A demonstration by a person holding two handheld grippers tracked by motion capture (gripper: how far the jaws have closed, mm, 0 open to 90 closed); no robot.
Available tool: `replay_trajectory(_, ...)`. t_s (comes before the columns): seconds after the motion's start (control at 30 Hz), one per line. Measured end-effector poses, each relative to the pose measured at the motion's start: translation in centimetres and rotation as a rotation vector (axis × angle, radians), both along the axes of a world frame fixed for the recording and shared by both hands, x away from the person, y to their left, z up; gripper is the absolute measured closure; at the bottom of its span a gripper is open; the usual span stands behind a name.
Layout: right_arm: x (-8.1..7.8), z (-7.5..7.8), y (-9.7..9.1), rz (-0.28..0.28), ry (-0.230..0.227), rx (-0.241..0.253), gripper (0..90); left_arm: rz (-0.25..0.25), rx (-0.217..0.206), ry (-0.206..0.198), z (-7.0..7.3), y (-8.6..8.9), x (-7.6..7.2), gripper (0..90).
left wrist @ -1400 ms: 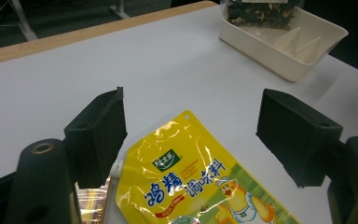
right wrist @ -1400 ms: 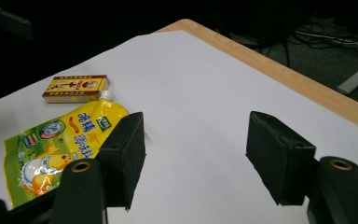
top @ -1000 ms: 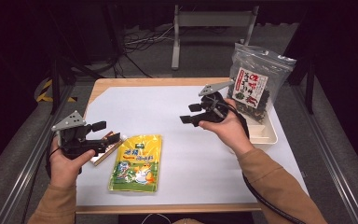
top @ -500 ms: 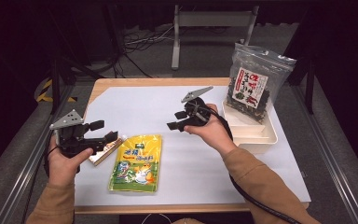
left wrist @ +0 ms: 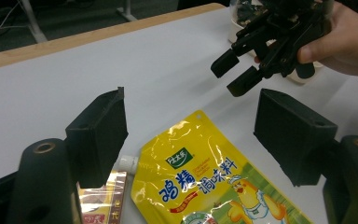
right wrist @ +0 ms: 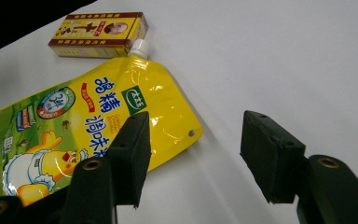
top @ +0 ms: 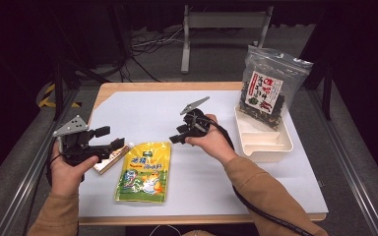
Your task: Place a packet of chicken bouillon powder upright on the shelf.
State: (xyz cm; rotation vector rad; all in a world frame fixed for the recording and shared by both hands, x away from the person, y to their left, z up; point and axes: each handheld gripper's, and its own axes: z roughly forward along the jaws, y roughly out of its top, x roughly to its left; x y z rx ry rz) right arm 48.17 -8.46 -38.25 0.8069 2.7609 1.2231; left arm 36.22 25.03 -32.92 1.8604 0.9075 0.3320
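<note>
A yellow spouted pouch [top: 145,171] [left wrist: 205,182] [right wrist: 84,126] lies flat on the white table cover, toward the front left. Beside its spout lies a small red-and-yellow box [top: 109,158] [right wrist: 98,29]. My left gripper [top: 109,137] [left wrist: 191,126] hovers over the box, open, with nothing between its jaws. My right gripper [top: 176,134] [right wrist: 196,154] hangs just above the table near the pouch's top right corner. It is open, empty and pointed at the pouch. In the left gripper view the right gripper [left wrist: 235,74] shows beyond the pouch.
A white tray [top: 266,142] stands at the right side of the table. A clear bag of dark seaweed [top: 268,88] stands upright in the tray's far end. The table's wooden edge [top: 167,87] runs along the back.
My right gripper has moved left and down, from beside the tray to just off the pouch's top right corner. The left gripper has stayed in place.
</note>
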Motion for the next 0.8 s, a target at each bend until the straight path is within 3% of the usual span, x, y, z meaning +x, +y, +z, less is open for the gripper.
replay_trajectory(0.4, 0.8, -3.5, 2.0, -0.003, 0.085, -0.013, 38.0, 0.002, -0.001, 0.019, -0.5, 0.2, 0.3, 25.3)
replay_trajectory(0.8, 1.1, -5.0, 3.7, 0.02, 0.114, -0.029, 37.2, 0.019, 0.009, 0.047, -1.3, 0.7, -0.1, 25.4)
